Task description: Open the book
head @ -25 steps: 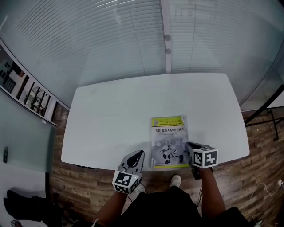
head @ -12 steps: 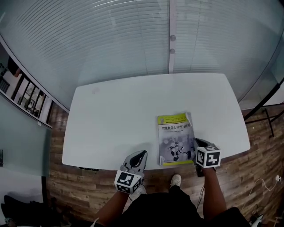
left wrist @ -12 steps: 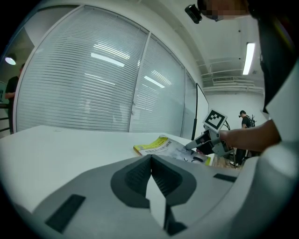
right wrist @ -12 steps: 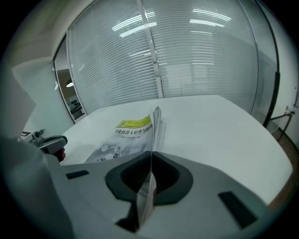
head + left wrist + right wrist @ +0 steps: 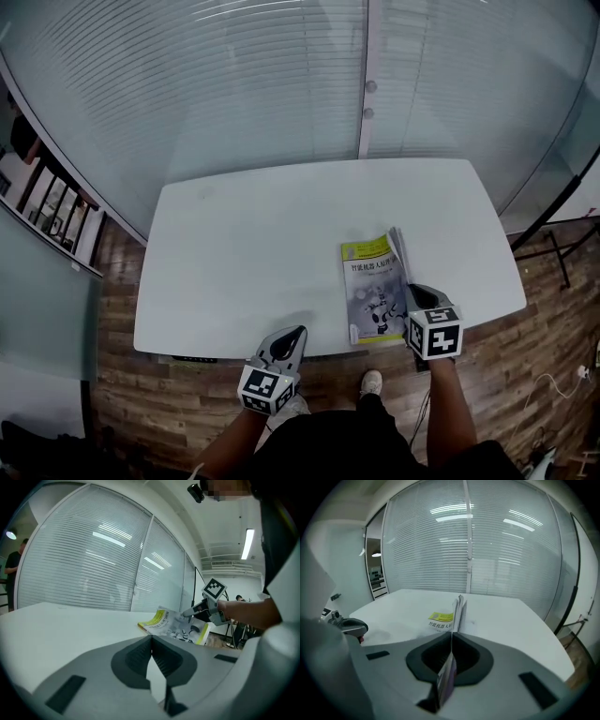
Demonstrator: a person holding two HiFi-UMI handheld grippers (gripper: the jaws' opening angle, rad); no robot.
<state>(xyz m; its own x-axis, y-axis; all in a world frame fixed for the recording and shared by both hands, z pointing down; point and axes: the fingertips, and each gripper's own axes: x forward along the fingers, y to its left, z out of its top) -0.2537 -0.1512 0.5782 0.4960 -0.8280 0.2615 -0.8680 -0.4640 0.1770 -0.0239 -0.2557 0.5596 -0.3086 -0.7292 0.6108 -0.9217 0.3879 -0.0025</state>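
Note:
A book (image 5: 370, 286) with a yellow-and-grey cover lies near the front right of the white table (image 5: 244, 234). Its right edge is lifted, and the cover and some pages stand up off the table. My right gripper (image 5: 410, 292) is shut on that raised cover edge at the book's near right corner. In the right gripper view the cover (image 5: 449, 670) runs on edge straight between the pads of the right gripper (image 5: 451, 637). My left gripper (image 5: 298, 330) hovers at the table's front edge, left of the book, shut with nothing in it. The left gripper view shows the book (image 5: 171, 625) ahead to the right.
A glass wall with blinds (image 5: 281, 84) runs behind the table. Wooden floor (image 5: 553, 309) surrounds it, and a black frame leg (image 5: 553, 220) stands to the right. Shelving (image 5: 52, 211) shows at the far left. The table's front edge (image 5: 216, 354) lies just before the grippers.
The right gripper has risen with the book's right edge. The cover, flat a second ago, now stands up with some pages. The left gripper stays by the front edge.

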